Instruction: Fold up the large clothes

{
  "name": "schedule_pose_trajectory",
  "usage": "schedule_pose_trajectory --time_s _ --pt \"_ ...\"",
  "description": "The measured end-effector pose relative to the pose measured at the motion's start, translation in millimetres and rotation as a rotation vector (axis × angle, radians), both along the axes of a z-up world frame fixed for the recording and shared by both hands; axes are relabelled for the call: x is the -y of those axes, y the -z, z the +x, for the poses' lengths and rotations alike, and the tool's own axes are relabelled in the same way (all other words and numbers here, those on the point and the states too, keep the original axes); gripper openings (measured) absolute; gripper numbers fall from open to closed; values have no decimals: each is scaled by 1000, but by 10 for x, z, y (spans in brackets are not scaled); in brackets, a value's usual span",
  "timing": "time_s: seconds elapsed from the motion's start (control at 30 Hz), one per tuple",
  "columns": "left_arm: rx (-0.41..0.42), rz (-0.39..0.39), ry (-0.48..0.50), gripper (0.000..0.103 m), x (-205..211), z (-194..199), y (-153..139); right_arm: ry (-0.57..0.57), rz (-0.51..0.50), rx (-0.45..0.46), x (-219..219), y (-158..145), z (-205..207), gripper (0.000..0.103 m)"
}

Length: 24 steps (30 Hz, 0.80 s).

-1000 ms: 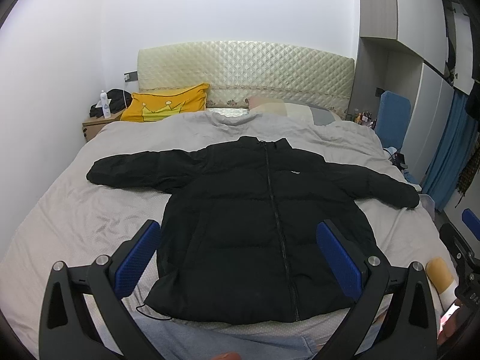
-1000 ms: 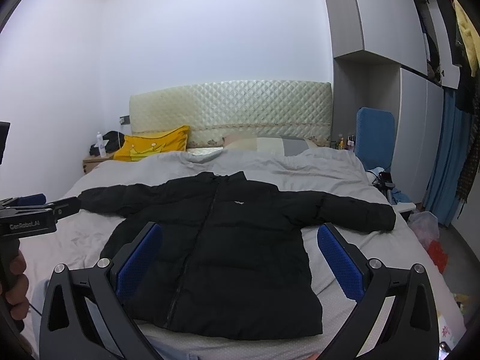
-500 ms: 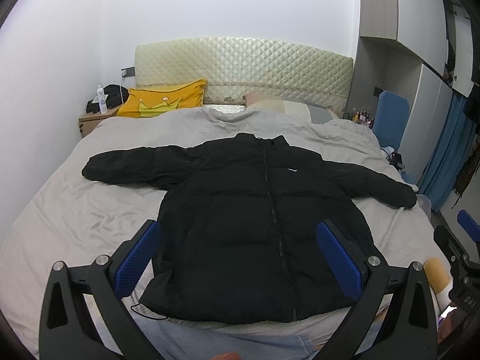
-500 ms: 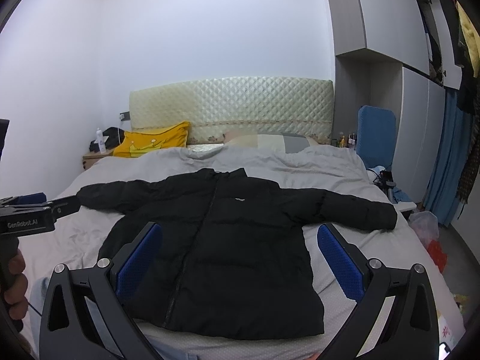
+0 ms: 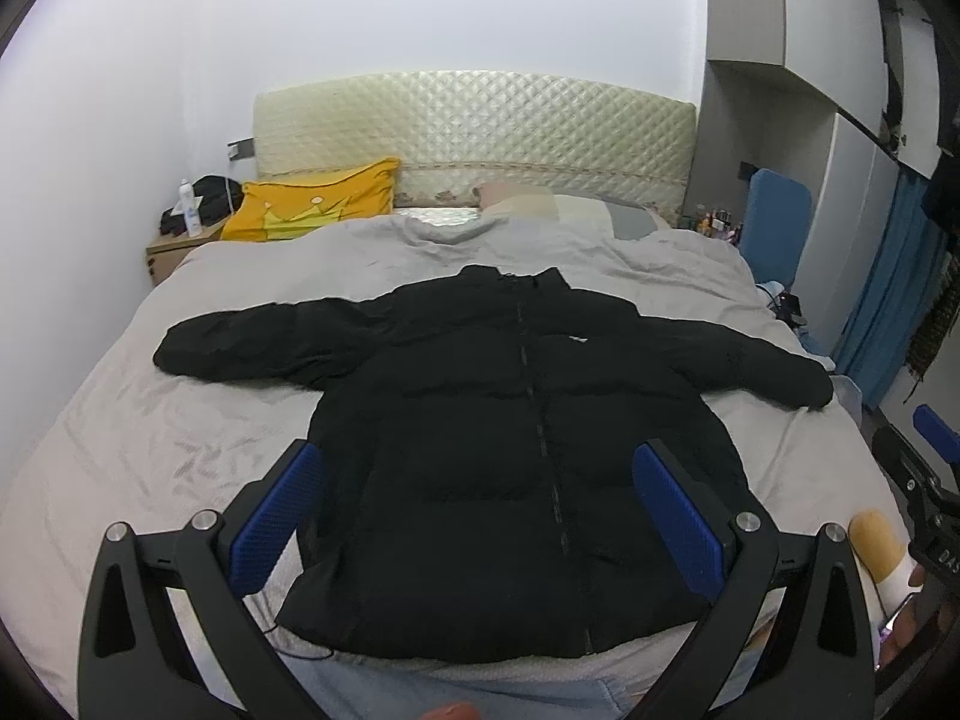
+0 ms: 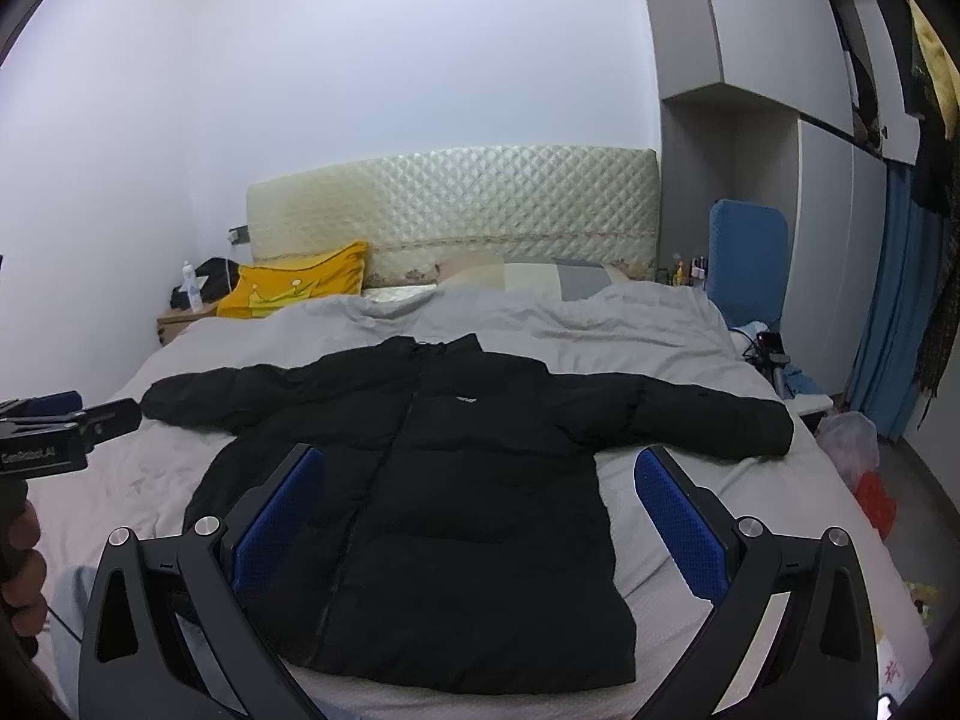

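Fingers of the left gripper are standing wide apart, blue pads facing inward, gripping nothing and hanging above the lower half of the black puffer jacket without touching it; fingers of the right gripper are spread equally wide and are likewise holding nothing. Jacket is lying flat and zipped, front up, on the grey duvet of the bed, collar pointing toward the quilted headboard, both sleeves stretched outward, hem near the foot edge. A yellow pillow is leaning by the headboard, with a white bottle standing on the nightstand beside it. Right wrist view is showing the person's left hand gripping the black handle of the left tool at the frame edge, plus a red bag on the floor; left wrist view is showing part of the right tool at its right border instead
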<state>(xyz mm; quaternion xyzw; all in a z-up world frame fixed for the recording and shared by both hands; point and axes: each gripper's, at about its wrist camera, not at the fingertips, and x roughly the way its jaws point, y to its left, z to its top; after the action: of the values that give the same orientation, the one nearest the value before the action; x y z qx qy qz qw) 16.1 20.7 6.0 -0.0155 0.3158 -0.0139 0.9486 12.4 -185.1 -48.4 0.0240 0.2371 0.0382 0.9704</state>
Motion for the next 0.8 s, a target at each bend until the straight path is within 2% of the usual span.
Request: schedule_pose_trajectory --time_s 0.3,0.43,0.57,0.63,0.8 --pt "11 -51 41 103 -40 388 -191 32 -7 3 215 -106 299 103" --pt "34 -13 21 103 -30 613 -196 43 -19 13 277 -164 471 103" --pt "74 -37 33 103 -88 805 -94 65 -1 67 366 -171 627 103" --pt "90 -40 -5 103 -169 875 12 108 18 95 465 -144 726 103" --pt "60 -63 -2 103 -313 1017 253 143 8 103 695 -34 1056 103"
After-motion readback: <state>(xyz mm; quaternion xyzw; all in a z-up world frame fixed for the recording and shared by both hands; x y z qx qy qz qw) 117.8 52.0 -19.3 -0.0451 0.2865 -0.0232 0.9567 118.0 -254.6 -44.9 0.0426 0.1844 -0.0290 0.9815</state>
